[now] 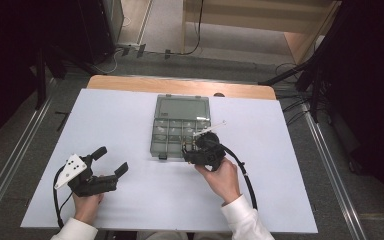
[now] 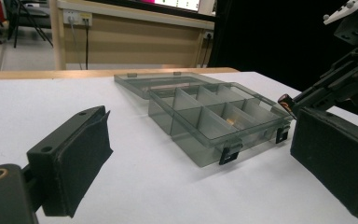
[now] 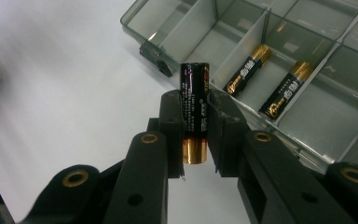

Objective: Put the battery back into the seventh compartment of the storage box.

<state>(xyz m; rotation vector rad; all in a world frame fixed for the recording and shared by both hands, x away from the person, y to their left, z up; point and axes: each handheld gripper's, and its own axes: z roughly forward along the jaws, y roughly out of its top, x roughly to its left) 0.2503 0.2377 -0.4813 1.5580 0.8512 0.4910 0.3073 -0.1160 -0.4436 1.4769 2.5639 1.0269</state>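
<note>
A smoky clear compartment box lies open in the middle of the white table, lid folded back. My right gripper is shut on a black-and-gold battery, held upright over the table just outside the box's front edge. Two more batteries lie in neighbouring compartments. In the high view my right gripper hovers at the box's near right corner. My left gripper rests open at the front left, pointing toward the box, nothing between its pads.
A white sheet covers the table, whose wooden edge shows at the back. Cables trail from both grippers. Dark stands and floor cables flank the table on both sides.
</note>
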